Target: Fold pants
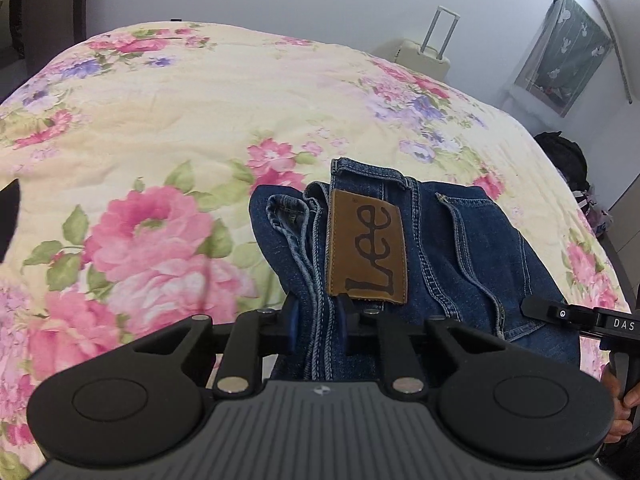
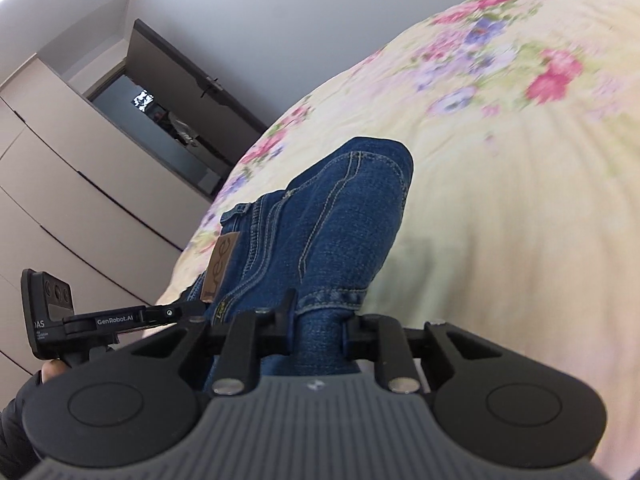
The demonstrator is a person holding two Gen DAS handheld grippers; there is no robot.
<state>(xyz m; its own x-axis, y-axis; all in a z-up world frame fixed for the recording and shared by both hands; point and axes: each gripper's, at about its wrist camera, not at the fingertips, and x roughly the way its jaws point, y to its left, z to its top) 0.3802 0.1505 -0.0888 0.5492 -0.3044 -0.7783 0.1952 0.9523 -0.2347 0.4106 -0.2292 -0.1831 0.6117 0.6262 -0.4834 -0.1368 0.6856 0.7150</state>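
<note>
Folded jeans (image 1: 420, 256) in left hand-held gripper (image 1: 318, 326)

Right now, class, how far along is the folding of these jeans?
Done: the jeans are already doubled into a thick bundle, hem against the waistband patch. In hand: the left gripper and right gripper each pinch an edge. Left: laying it flat on the quilt.

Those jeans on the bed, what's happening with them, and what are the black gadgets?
A person is folding a pair of blue jeans on a floral bedspread, holding a handheld gripper in each hand. The left gripper is clamped on the denim beside the brown Lee patch; the right gripper pinches another bunched part. The jeans look already folded into a compact bundle.
</note>
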